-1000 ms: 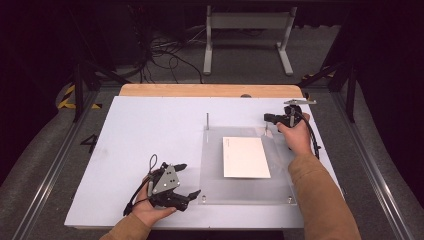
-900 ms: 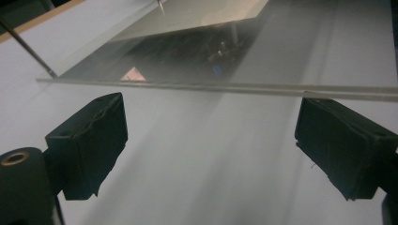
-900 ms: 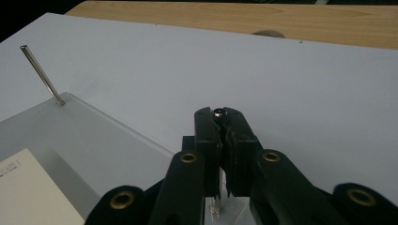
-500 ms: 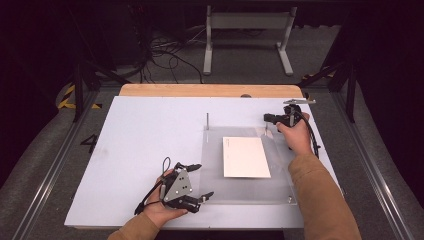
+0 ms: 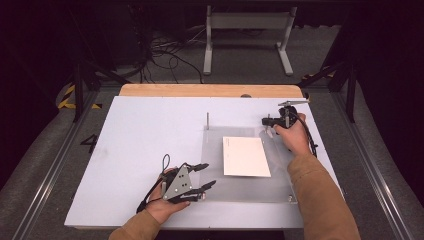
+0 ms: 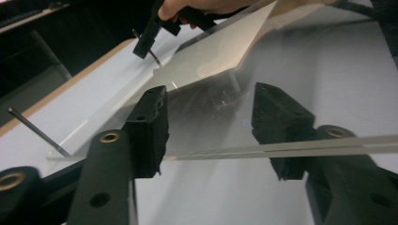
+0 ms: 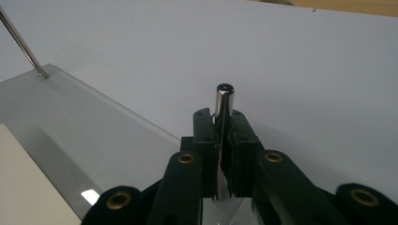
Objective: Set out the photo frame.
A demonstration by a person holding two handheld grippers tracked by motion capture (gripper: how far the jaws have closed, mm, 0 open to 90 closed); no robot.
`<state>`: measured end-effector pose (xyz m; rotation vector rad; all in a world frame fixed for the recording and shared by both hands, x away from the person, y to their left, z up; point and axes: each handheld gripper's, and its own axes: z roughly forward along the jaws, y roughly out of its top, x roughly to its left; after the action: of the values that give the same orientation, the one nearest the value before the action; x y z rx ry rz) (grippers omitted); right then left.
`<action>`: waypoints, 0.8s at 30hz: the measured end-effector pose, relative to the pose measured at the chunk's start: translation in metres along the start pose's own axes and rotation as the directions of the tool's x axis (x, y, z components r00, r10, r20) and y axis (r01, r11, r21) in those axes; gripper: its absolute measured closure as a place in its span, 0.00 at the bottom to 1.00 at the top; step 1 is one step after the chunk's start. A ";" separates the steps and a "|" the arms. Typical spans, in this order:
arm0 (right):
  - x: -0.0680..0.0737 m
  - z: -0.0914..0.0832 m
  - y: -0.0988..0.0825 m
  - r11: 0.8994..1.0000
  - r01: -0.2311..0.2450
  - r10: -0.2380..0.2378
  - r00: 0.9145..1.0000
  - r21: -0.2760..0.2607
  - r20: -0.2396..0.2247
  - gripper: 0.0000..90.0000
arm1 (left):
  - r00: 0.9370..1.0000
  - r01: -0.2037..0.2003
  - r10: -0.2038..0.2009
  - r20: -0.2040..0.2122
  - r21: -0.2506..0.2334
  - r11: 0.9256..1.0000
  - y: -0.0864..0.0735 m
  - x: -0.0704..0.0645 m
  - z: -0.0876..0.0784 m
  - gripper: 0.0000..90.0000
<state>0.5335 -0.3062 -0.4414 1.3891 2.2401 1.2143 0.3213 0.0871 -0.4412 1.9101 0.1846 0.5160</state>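
Note:
A clear acrylic plate [image 5: 280, 185] lies on the white table [image 5: 140, 130], with a white sheet [image 5: 245, 156] on it. At the plate's far right corner my right gripper [image 5: 268, 121] is shut on a short metal pin [image 7: 224, 96], which stands upright between the jaws [image 7: 221, 122]. A second thin pin [image 5: 207, 120] rises from the far left corner. My left gripper [image 5: 211, 174] is open at the plate's near left edge. In the left gripper view the plate's edge [image 6: 281, 149] runs across the gap between the jaws [image 6: 209, 117].
A wooden strip [image 5: 210, 90] borders the table's far edge. Beyond it are a metal stand [image 5: 245, 35] and loose cables [image 5: 165, 50] on the floor. Rails run along both sides of the table. The person's right sleeve [image 5: 320, 200] lies over the plate's right side.
My left gripper has moved right, up to the plate's near left edge, staying open. The right gripper has held still on the pin.

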 end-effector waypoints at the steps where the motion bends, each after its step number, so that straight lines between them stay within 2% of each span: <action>1: 0.000 0.000 0.001 1.000 0.000 0.000 1.000 0.000 0.001 0.92 | 1.000 0.005 -0.005 0.001 -0.008 1.000 0.001 0.001 -0.001 0.55; 2: 0.000 -0.002 0.002 1.000 -0.001 0.001 1.000 -0.007 0.001 0.91 | 1.000 0.016 -0.016 -0.001 -0.005 1.000 0.002 0.002 -0.002 0.55; 4: -0.001 -0.007 0.001 0.999 -0.023 0.023 1.000 -0.032 -0.006 0.85 | 1.000 0.012 -0.012 0.002 -0.014 1.000 0.003 0.003 -0.002 0.56; 9: 0.000 -0.027 0.001 0.994 -0.010 0.007 0.999 -0.107 -0.032 0.71 | 0.999 0.031 -0.031 0.008 -0.015 0.999 0.007 0.006 -0.002 0.57; 11: 0.000 -0.035 -0.001 0.993 -0.015 0.008 0.999 -0.120 -0.054 0.71 | 0.999 0.034 -0.034 0.012 -0.015 0.999 0.010 0.009 -0.003 0.57; 14: 0.001 -0.052 -0.005 0.985 -0.013 0.000 0.997 -0.169 -0.075 0.71 | 0.998 0.056 -0.056 0.018 -0.012 0.998 0.014 0.012 -0.003 0.58; 16: 0.006 -0.072 -0.007 0.979 0.010 -0.024 0.997 -0.203 -0.069 0.69 | 0.998 0.062 -0.062 0.025 -0.007 0.998 0.018 0.015 -0.004 0.58; 20: 0.014 -0.093 -0.012 0.975 0.012 -0.035 0.995 -0.222 -0.096 0.66 | 0.997 0.065 -0.065 0.032 -0.004 0.998 0.020 0.017 -0.004 0.58; 23: 0.020 -0.120 -0.023 0.962 0.058 -0.082 0.993 -0.267 -0.081 0.63 | 0.997 0.064 -0.064 0.038 -0.002 0.998 0.023 0.020 -0.004 0.59; 24: 0.020 -0.120 -0.023 0.962 0.058 -0.082 0.993 -0.267 -0.081 0.63 | 0.997 0.064 -0.064 0.038 -0.002 0.998 0.023 0.020 -0.004 0.59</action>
<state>0.4398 -0.3571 -0.3795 1.1652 2.0706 1.5146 0.3347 0.0891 -0.4135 1.9034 0.2193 0.4371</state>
